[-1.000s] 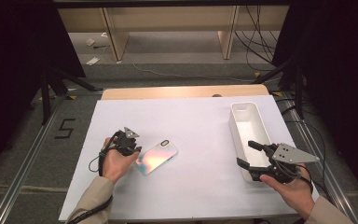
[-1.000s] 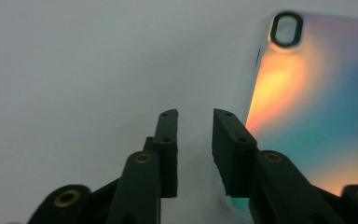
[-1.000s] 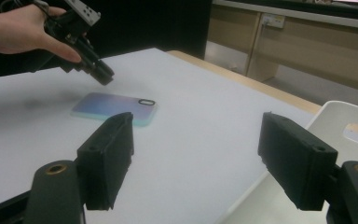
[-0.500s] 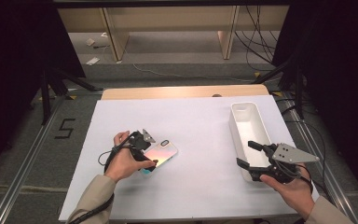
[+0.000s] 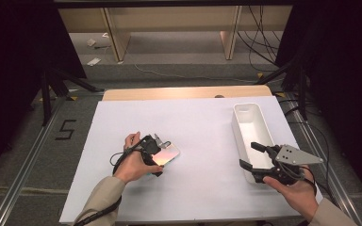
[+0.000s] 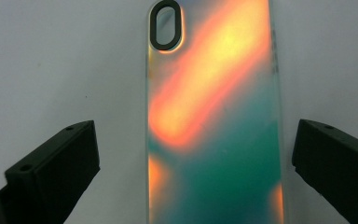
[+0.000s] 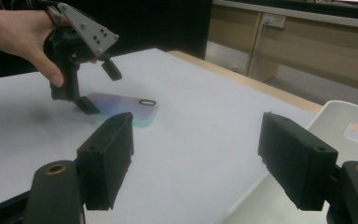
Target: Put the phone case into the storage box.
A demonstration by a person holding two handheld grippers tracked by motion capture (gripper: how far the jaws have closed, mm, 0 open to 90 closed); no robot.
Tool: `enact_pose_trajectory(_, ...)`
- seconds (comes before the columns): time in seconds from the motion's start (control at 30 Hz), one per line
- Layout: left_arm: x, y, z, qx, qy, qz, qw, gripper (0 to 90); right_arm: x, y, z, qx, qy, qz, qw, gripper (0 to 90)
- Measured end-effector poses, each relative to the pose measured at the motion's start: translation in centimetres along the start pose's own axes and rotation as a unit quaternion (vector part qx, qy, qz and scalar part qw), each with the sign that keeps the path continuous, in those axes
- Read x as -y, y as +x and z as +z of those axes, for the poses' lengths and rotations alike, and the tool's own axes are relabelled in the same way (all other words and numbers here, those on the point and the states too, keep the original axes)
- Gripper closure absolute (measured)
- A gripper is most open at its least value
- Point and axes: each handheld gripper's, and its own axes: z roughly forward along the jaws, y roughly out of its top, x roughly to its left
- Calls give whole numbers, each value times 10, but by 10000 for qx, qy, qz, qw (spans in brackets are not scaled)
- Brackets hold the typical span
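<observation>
- Step in hand, judged: the left gripper [image 5: 156, 154] is straddling the iridescent orange-green phone case [image 6: 214, 116] lying flat on the white table [image 5: 198, 127], jaws apart, not touching it.
- Next: lowering and closing across its long edges.
- Right gripper [image 5: 254, 162], jaws open and empty, is hovering over the white oblong bin [image 5: 247, 120], well right of the case.

A white sheet [image 5: 193, 127] lies under both the left tongs [image 5: 162, 153] and the right tongs [image 5: 249, 155]. Beyond them a wooden table edge [image 5: 184, 92] shows. A floor mark "5" [image 5: 65, 129] sits left of the left tongs. Cables [image 5: 259, 37] trail far beyond the right tongs.
</observation>
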Motion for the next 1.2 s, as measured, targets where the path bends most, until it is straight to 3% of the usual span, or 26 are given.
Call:
enact_pose_trajectory(0.43, -2, 1, 6, 94, 153, 99, 9998, 16, 0, 0, 0, 17, 5, -11, 10000, 274)
enact_pose_trajectory(0.63, -3, 4, 8, 293, 221, 128, 9992, 38, 0, 0, 0, 21, 5, -22, 10000, 274)
enact_pose_trajectory(0.67, -2, 5, 9, 406, 201, 64, 9990, 41, 0, 0, 0, 22, -1, -29, 10000, 274)
enact_pose_trajectory(0.8, -1, 9, 11, 496, 268, 115, 9983, 42, 0, 0, 0, 26, -3, -12, 10000, 275)
enact_pose_trajectory(1.03, -1, 12, 16, 689, 318, 23, 9971, 43, 0, 0, -1, 23, -12, -20, 10000, 274)
enact_pose_trajectory(1.2, -2, 16, 17, 925, 367, -13, 9950, 78, 0, 0, 0, 13, -5, -28, 10000, 274)
